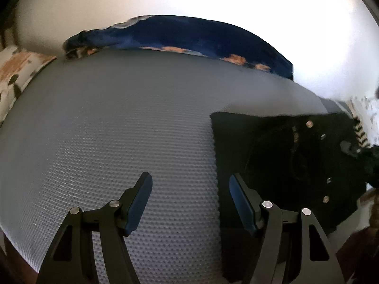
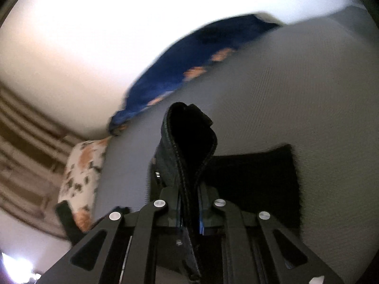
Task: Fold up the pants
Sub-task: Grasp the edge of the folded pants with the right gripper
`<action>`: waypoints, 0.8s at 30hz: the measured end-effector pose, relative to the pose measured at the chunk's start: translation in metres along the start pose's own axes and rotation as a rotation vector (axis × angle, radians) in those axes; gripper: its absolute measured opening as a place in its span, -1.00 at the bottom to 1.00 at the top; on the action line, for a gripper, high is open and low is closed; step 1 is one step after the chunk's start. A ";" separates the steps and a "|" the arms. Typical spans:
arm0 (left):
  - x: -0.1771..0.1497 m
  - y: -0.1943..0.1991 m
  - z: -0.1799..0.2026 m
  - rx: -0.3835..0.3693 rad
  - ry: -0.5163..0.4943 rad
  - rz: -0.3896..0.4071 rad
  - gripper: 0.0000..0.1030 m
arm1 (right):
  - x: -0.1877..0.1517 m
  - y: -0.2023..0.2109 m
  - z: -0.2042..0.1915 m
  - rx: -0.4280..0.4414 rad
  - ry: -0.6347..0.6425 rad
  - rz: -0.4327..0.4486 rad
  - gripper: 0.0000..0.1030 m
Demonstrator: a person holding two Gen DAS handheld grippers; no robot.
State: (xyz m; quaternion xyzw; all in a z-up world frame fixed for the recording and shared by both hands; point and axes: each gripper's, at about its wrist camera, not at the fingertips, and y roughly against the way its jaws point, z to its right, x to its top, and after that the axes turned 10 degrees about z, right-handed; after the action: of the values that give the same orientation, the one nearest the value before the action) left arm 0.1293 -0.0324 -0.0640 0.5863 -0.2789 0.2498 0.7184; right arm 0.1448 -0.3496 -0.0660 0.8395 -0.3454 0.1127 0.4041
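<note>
Black pants lie on a grey textured mat, at the right of the left wrist view, with metal buttons showing. My left gripper is open and empty, low over the mat at the pants' left edge. My right gripper is shut on a thick stitched edge of the pants and holds it lifted, standing up between the fingers. More of the pants lies flat on the mat behind it.
A dark blue cloth with orange patches lies along the mat's far edge, against a white wall. A white floral pillow sits at the left, also in the right wrist view.
</note>
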 end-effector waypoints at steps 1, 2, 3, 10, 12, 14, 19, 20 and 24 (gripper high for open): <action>-0.001 -0.002 0.006 -0.011 -0.015 -0.004 0.32 | -0.003 -0.002 0.011 -0.025 -0.019 -0.003 -0.81; -0.003 -0.003 0.011 -0.020 -0.030 -0.008 0.32 | -0.008 -0.004 0.024 -0.052 -0.038 -0.011 -0.81; -0.005 -0.005 0.016 -0.029 -0.048 -0.015 0.32 | -0.012 -0.008 0.032 -0.077 -0.042 -0.016 -0.81; -0.036 -0.031 0.040 -0.037 -0.159 -0.107 0.33 | -0.021 -0.017 0.057 -0.153 -0.059 -0.036 -0.47; -0.038 -0.031 0.043 -0.027 -0.172 -0.092 0.33 | -0.023 -0.013 0.055 -0.162 -0.057 -0.040 -0.38; -0.038 -0.030 0.044 -0.035 -0.172 -0.093 0.33 | -0.027 -0.007 0.053 -0.171 -0.052 -0.041 -0.37; -0.038 -0.029 0.045 -0.042 -0.169 -0.097 0.33 | -0.045 0.011 0.047 -0.194 -0.035 -0.042 -0.35; -0.038 -0.028 0.045 -0.040 -0.171 -0.097 0.33 | -0.049 0.016 0.046 -0.199 -0.032 -0.042 -0.35; -0.044 -0.019 0.046 -0.046 -0.180 -0.093 0.33 | -0.059 0.030 0.044 -0.208 -0.030 -0.030 -0.35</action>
State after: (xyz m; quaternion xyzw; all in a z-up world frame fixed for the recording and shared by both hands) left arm 0.1056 -0.0830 -0.1009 0.6021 -0.3206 0.1561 0.7144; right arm 0.0767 -0.3669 -0.1040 0.7998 -0.3486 0.0574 0.4853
